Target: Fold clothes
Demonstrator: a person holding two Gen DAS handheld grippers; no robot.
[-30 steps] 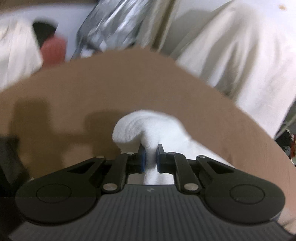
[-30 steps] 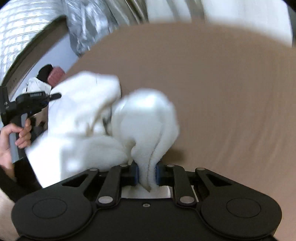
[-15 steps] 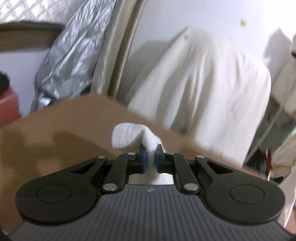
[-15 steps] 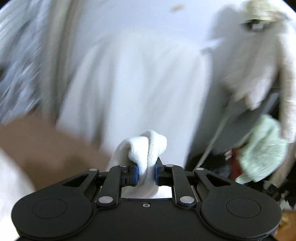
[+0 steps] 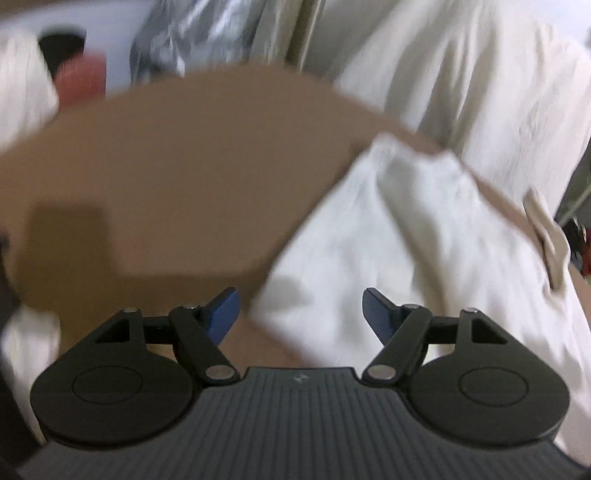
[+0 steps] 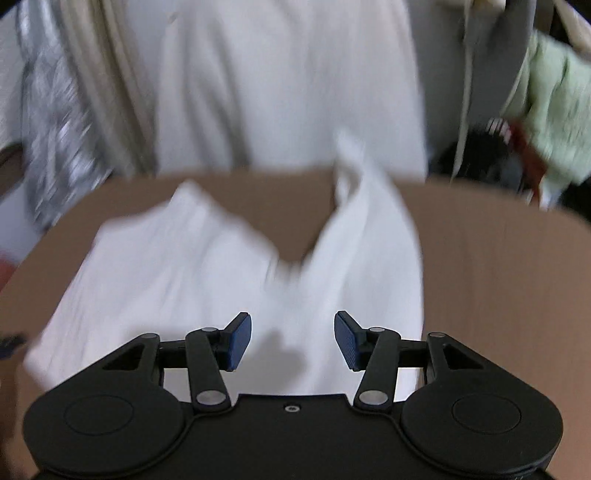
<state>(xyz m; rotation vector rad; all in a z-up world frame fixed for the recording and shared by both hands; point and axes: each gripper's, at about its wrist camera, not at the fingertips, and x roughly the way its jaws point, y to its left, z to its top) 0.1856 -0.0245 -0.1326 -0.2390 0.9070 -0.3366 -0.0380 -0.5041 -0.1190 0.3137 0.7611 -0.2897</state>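
White garment [image 6: 177, 266] on plain brown table [image 6: 498, 258] — blue-padded black grippers

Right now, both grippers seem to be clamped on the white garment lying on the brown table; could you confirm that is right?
Not quite. Both wrist views show the left gripper and right gripper opening, their blue pads clear of the cloth. The white garment does lie on the brown table.

Blurred room beyond a brown tabletop [image 6: 498, 266]: pale draped sheet [image 6: 295, 81] at twelve o'clock, crinkled silver foil covering [image 6: 51, 122] at ten o'clock beside a white wall [image 5: 110, 33], light green cloth [image 6: 554, 110] hanging at two o'clock.
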